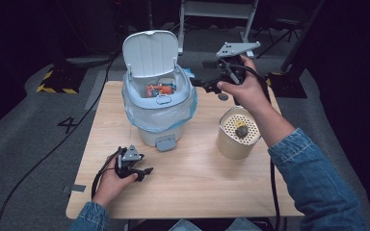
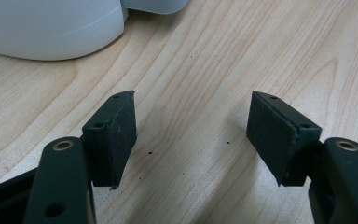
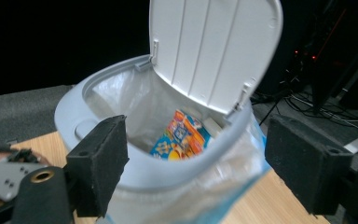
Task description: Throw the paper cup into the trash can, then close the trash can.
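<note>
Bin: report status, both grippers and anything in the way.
Left gripper open, low over table. Right gripper open, empty, facing bin. Lid up, colourful packet inside. Nothing blocking.

A dark figure "4" [image 1: 68,124] stands on the grey floor, well off to the far left of the left claw [image 1: 145,172]. The print on the colourful packet [image 1: 160,89] in the bin is too small to read.

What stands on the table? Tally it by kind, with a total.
Lidded bins: 1, a pale blue bin, lid up, bag-lined, with a colourful packet inside
Perforated cups: 1, a cream cup holding a dark lump
Total standing on the table: 2
</note>
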Action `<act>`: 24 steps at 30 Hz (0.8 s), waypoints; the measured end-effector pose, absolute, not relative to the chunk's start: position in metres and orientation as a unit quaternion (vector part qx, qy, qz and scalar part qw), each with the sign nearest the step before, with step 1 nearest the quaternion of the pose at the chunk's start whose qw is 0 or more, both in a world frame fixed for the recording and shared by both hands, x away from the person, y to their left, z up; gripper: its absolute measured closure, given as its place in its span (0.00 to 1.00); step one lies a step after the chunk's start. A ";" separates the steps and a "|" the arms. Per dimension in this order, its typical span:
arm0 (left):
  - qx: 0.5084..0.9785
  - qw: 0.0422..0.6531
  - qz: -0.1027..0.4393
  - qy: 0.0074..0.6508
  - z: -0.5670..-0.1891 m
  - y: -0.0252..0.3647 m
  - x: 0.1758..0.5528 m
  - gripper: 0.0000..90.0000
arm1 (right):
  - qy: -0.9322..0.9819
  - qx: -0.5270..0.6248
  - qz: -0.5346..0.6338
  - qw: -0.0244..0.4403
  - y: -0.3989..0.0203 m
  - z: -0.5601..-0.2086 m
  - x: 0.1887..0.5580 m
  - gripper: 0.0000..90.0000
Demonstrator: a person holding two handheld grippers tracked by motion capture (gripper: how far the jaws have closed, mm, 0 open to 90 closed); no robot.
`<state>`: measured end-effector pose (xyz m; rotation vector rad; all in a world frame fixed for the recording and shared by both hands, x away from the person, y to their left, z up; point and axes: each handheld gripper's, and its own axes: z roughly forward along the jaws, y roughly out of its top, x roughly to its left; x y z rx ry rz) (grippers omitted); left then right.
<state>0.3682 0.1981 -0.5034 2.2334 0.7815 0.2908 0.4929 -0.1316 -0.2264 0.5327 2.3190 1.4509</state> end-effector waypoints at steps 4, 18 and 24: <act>0.870 0.372 0.108 0.305 -0.503 0.200 0.369 0.37 | 0.818 0.192 0.510 0.183 -0.157 -0.221 0.482 0.24; 0.865 0.376 0.105 0.316 -0.503 0.201 0.370 0.38 | 0.815 0.217 0.504 0.183 -0.233 -0.233 0.443 0.25; 0.864 0.374 0.095 0.323 -0.501 0.202 0.370 0.40 | 0.815 0.236 0.495 0.190 -0.272 -0.254 0.428 0.26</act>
